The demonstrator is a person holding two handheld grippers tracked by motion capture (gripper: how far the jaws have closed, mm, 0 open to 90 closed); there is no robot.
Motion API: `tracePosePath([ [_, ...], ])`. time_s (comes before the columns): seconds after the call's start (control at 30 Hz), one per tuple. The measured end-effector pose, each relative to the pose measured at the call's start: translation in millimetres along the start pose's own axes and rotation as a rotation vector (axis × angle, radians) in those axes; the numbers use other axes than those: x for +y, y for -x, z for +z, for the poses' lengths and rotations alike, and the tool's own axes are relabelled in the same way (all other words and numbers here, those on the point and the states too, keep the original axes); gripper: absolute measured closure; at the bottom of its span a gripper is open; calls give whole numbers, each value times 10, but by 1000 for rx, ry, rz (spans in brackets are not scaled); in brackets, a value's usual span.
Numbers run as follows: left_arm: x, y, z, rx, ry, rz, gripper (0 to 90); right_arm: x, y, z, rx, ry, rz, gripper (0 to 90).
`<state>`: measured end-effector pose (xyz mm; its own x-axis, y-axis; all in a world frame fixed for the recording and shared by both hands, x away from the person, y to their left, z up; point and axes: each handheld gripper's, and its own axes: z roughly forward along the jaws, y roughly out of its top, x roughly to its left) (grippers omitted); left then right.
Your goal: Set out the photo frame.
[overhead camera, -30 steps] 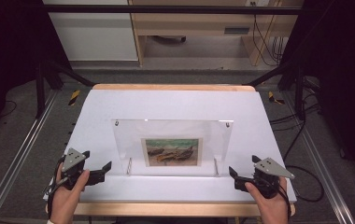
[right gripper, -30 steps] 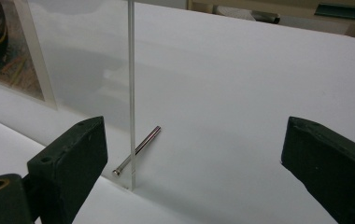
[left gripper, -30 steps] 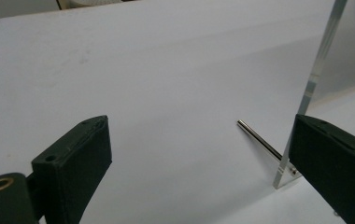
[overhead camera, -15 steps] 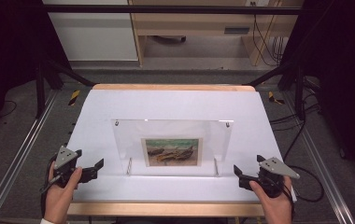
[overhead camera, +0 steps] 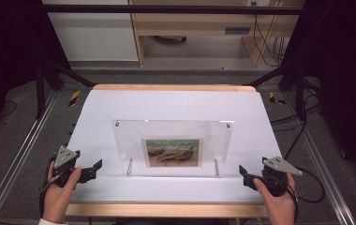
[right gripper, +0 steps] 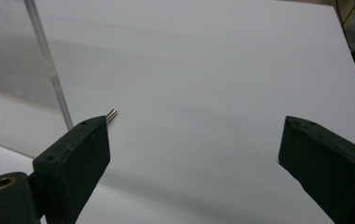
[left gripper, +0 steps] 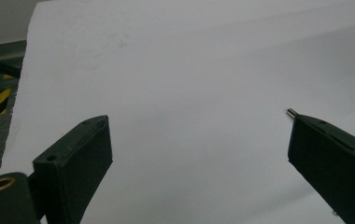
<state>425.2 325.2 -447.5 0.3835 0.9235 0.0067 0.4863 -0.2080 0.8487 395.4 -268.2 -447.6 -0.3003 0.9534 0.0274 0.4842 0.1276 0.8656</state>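
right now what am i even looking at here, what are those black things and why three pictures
A person sits at a table covered in white, holding a hand-held two-jaw tool in each hand: the left gripper and the right gripper. The wide picture comes from a camera above. The other two come from cameras riding on each tool, looking along its black jaws. Between the tools stands a clear acrylic picture frame with a small painting inside. Both tools are open and hold nothing.

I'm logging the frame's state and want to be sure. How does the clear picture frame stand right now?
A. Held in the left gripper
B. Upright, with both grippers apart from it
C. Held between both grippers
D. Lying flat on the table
B: the picture frame stands upright on the table, with the left gripper and the right gripper open on either side, neither touching it.
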Motion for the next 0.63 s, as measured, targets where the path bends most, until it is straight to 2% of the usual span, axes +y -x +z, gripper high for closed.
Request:
tracePosePath([
  [0.17, -14, 10, 42, 7, -59, 25, 59, -23, 28, 56, -6, -46, 5, 91],
  [0.4, -34, 52, 94, 11, -121, 68, 58, -77, 35, 145, -28, -154, -2, 94],
  [0.47, -44, 58, 108, 20, -135, 82, 57, -103, 52, 166, -47, -188, -3, 99],
  [0.63, -58, 72, 137, 20, -144, 91, 59, -114, 73, 168, -72, -195, 7, 118],
])
